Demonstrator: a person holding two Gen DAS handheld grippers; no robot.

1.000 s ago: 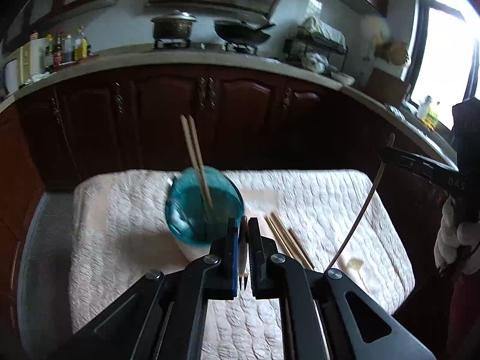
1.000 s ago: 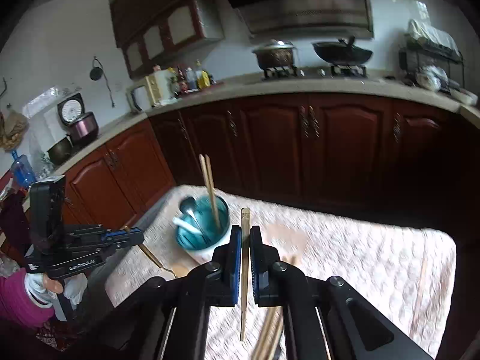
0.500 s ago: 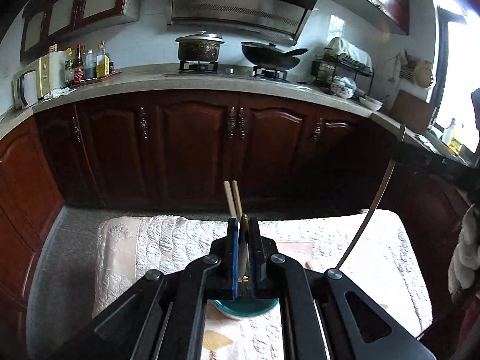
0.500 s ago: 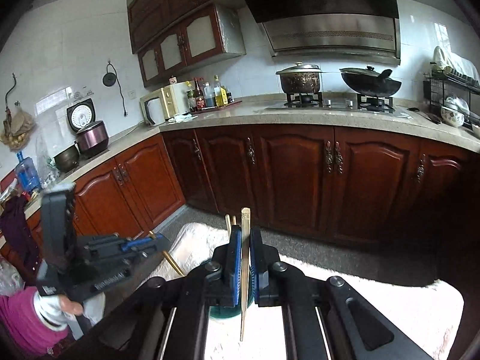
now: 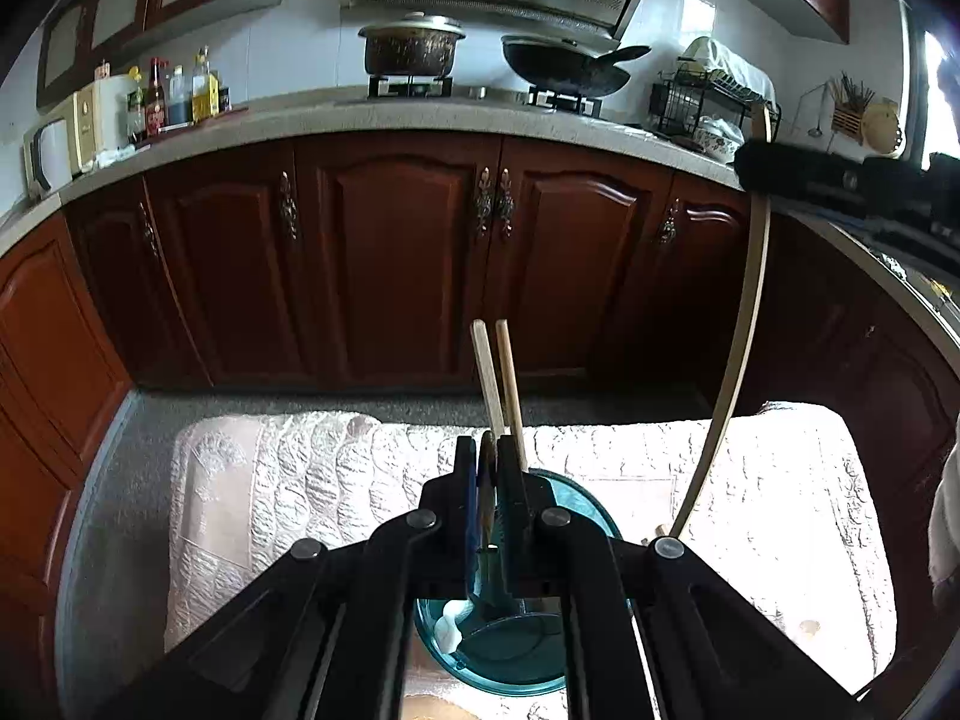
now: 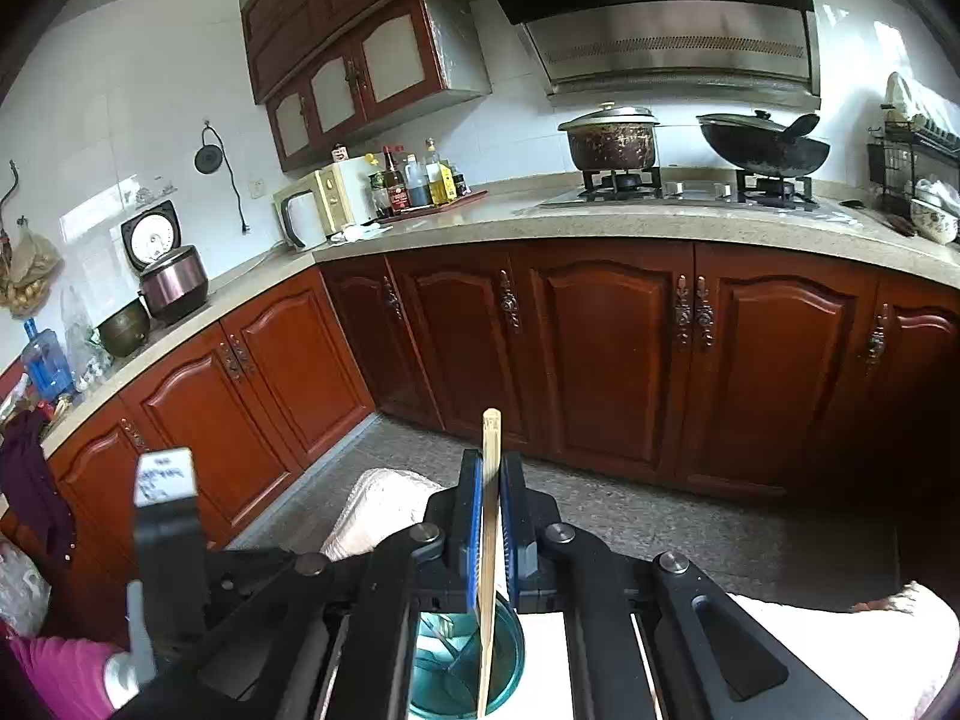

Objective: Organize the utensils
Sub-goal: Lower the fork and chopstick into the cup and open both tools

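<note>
A teal cup stands on the white quilted mat, straight below both grippers; it also shows in the right wrist view. Two wooden chopsticks stand in it, with a white spoon and a teal one. My left gripper is shut on a thin utensil with a gold and dark handle, right above the cup. My right gripper is shut on a single wooden chopstick that hangs upright, its lower end over the cup's mouth. That chopstick also shows at the right in the left wrist view.
The mat covers a low table with grey floor around it. Dark red cabinets and a stone counter with a pot, wok and bottles run behind. The other gripper's body is at my right view's lower left.
Both grippers have moved in over the cup with their utensils. The cup has dropped from mid-frame to the bottom of both views, and the loose chopsticks on the mat are out of view.
</note>
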